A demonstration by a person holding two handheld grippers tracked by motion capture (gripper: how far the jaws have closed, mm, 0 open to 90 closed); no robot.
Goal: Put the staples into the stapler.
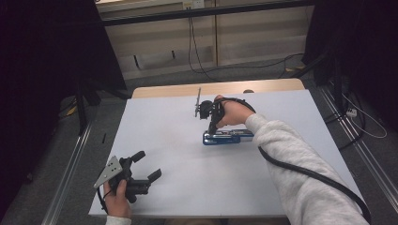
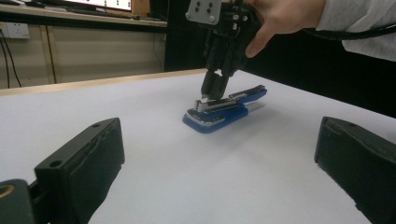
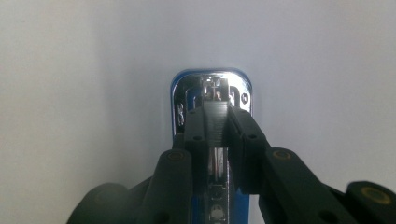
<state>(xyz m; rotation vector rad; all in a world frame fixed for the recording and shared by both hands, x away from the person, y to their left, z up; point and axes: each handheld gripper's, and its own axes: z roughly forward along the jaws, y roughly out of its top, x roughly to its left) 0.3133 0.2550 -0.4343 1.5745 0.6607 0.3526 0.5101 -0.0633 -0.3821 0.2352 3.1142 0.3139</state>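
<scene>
The right hand-held gripper (image 2: 205, 95), jaws pressed together, pushes down on the blue stapler (image 1: 227, 137) on the bench (image 1: 155, 136), probably stapling; next it must lift, while the left hand-held gripper (image 1: 146, 165) rests spread

stapler (image 3: 212, 93) rear hidden behind right gripper (image 3: 215, 121) fingers; contact at tips unclear.

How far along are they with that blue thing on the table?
Early, I'd guess. The right tool has reached the blue stapler and its jaws are pinched near the metal front end. The left tool sits open, holding nothing. Whatever follows, lifting or pressing, isn't visibly done.
</scene>
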